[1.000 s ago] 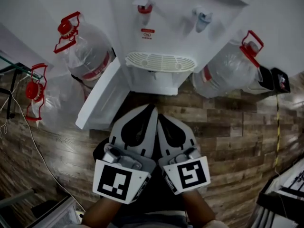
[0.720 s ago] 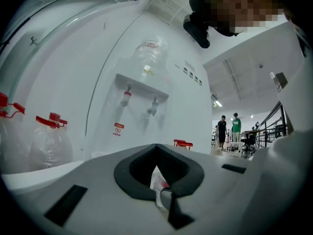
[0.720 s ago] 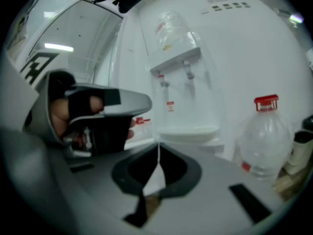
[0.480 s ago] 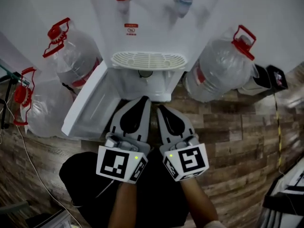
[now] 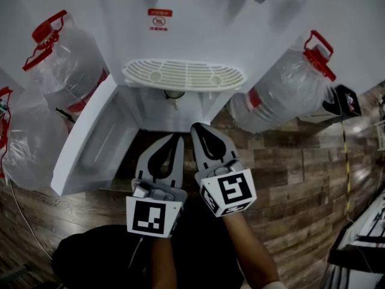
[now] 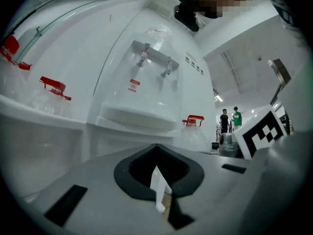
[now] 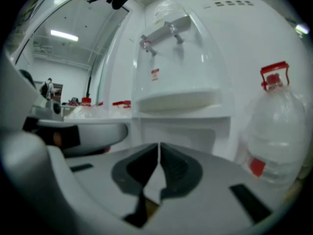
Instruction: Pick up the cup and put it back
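Observation:
No cup shows in any view. A white water dispenser stands ahead, with a ribbed drip tray over a lower cabinet whose door hangs open to the left. My left gripper and right gripper are side by side just before the cabinet opening, both pointing into it. Both are shut with nothing between the jaws. In the left gripper view the left gripper is below the drip tray. In the right gripper view the right gripper faces the cabinet opening.
Large clear water bottles with red caps flank the dispenser: one at the left, another further left, one at the right. The floor is wood-patterned. A small dark round part sits under the tray. Two people stand far off.
Both grippers have sunk and moved forward towards the open cabinet. The view has dropped with them, so the taps have slid out at the top and the door looms larger.

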Demonstrator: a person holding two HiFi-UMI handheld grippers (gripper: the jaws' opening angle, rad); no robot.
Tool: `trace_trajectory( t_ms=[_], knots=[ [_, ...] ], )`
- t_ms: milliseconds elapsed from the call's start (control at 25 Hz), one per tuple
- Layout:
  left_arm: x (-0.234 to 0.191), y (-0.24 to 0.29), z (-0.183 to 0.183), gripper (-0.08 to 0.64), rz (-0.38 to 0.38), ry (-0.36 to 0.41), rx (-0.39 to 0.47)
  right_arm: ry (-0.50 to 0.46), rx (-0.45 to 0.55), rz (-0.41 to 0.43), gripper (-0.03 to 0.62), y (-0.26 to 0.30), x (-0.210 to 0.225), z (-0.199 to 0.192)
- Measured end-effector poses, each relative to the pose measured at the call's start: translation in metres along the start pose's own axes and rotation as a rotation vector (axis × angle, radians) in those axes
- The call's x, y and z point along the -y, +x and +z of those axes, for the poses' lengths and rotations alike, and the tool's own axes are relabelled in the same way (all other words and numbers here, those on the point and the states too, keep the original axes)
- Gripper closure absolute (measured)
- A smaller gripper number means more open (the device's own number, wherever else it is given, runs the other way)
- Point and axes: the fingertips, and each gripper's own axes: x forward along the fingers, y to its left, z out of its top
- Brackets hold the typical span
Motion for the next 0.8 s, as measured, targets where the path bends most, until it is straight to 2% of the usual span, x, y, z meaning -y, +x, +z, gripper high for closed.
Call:
trace_trajectory(
  t_ms=[480, 640, 800],
  knots=[
    [-0.035, 0.031, -0.057, 0.552, 0.001, 0.021, -0.045, -0.017, -0.079, -0.084, 0.564, 0.082, 0.023, -0.091],
    [-0.047, 0.037, -0.064, 0.552, 0.027, 0.004, -0.046, 0.003, -0.129, -0.109, 0.509, 0.100, 0.035, -0.120],
    [-0.047, 0.035, -0.076, 0.552, 0.024, -0.009, -0.072, 0.016, -0.169, -0.121, 0.481, 0.115, 0.043, -0.140]
  ],
)
